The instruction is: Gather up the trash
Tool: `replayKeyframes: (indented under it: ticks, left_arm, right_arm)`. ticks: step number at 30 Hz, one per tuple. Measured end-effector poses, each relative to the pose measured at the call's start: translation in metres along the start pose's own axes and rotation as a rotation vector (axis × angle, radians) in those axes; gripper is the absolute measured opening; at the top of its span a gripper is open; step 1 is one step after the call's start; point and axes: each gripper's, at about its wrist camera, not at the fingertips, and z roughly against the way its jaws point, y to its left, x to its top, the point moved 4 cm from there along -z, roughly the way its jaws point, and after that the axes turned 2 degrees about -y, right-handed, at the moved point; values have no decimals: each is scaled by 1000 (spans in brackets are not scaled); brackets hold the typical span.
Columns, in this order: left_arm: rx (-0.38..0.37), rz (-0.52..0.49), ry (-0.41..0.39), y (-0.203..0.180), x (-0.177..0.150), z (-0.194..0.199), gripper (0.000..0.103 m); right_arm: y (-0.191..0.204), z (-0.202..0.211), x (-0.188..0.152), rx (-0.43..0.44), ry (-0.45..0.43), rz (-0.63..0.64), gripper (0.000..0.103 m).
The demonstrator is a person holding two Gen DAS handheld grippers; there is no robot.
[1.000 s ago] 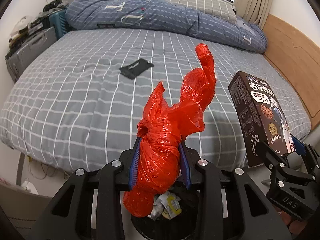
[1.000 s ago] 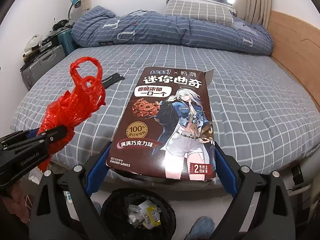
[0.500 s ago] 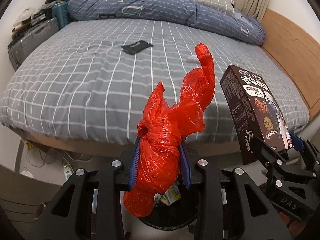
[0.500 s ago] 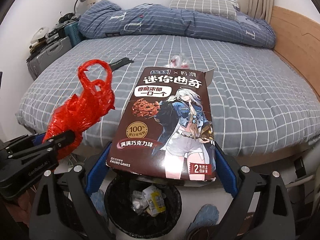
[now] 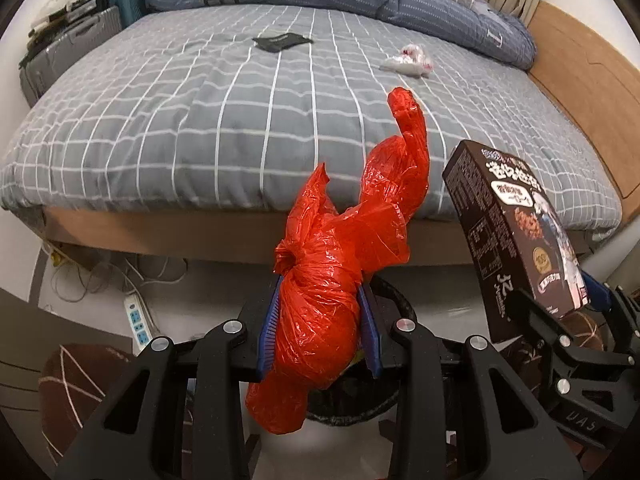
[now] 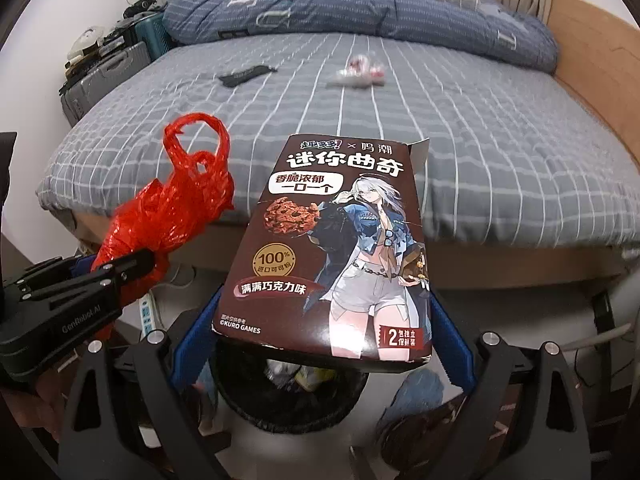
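Left wrist view: the left gripper (image 5: pixel 320 322) has its blue pads pressed against both sides of a crumpled red plastic bag (image 5: pixel 340 264), which is squeezed between them, its twisted handle end rising above the foot of the bed (image 5: pixel 160 128). Directly beneath the bag sits a black trash bin (image 5: pixel 384 404), mostly hidden by it. To the right, the right gripper (image 5: pixel 560 312) clamps a dark brown cookie box (image 5: pixel 516 232), held tilted. On the grey checked bedding lie a black packet (image 5: pixel 282 42) and a crumpled clear wrapper (image 5: pixel 410 62), well apart from each other. A white power strip (image 5: pixel 136 324) lies on the floor at lower left. Right wrist view: the right gripper (image 6: pixel 320 332) grips the cookie box (image 6: pixel 340 248) by its two long side edges, printed face toward the camera, its lower end above the open trash bin (image 6: pixel 288 400), which holds wrappers. At left, the left gripper (image 6: pixel 120 268) holds the red plastic bag (image 6: pixel 172 208). Black packet (image 6: pixel 246 74) and clear wrapper (image 6: pixel 358 70) remain on the bed (image 6: pixel 500 152).
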Motion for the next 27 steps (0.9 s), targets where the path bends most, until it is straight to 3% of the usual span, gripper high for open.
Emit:
replayKeyframes:
  ticks: [13, 27]
  left_arm:
    - [2, 23, 90, 6, -37, -27, 34]
    - [-17, -4, 154, -9, -48, -71, 34]
  right_arm:
    - [-4, -29, -52, -2, 128, -5, 89]
    - [-32, -53, -68, -26, 185, -62, 89]
